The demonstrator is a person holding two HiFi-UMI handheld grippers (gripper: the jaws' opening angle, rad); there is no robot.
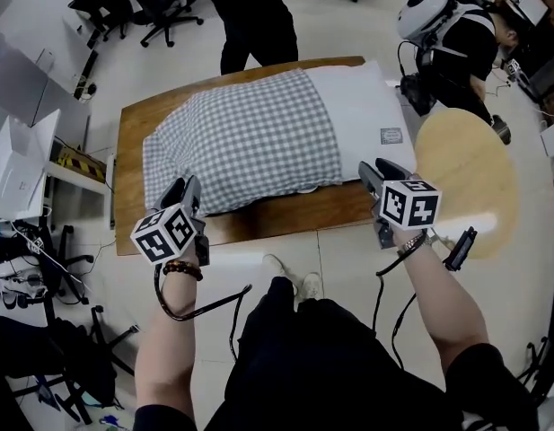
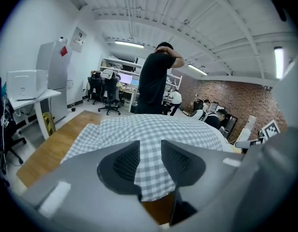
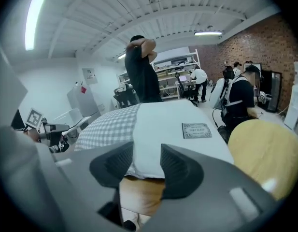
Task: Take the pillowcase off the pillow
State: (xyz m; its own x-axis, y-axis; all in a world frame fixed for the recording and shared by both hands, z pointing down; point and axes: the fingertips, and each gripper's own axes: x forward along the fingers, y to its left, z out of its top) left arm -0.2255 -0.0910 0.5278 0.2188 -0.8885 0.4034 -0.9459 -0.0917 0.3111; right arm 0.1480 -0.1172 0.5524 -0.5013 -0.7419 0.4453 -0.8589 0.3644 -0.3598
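Left gripper (image 2: 149, 147): lower left of the head view, at the near left corner of the pillowcase; its jaws stand partly spread with the checked cloth showing in the gap, and the pads are not pressing on it.
Right gripper (image 3: 146, 151): right of centre in the head view, at the pillow's near right corner; its jaws are partly spread and pinch nothing, and the white edge and the wood below it show between them.
Pillowcase (image 1: 245, 137): grey-and-white check, still on the pillow and covering its left two thirds.
Pillow (image 1: 362, 119): white, lying across the tabletop, with its bare end sticking out of the case toward the right of the frame.
Label (image 3: 196, 130): small rectangular patch with a dark border on the bare white end; its print is too small to read.
Tabletop (image 1: 285, 214): brown wood, bare along the near edge in front of the pillow.
Marker cubes (image 1: 164, 233): one on each gripper, carrying black-and-white square patterns and no readable words.
Round table (image 1: 465, 178): pale wood, just to the right of the tabletop.
Standing person (image 1: 254, 16): in black, at the far side of the tabletop, top centre of the frame.
Office chairs (image 1: 160, 7): black, upper left.
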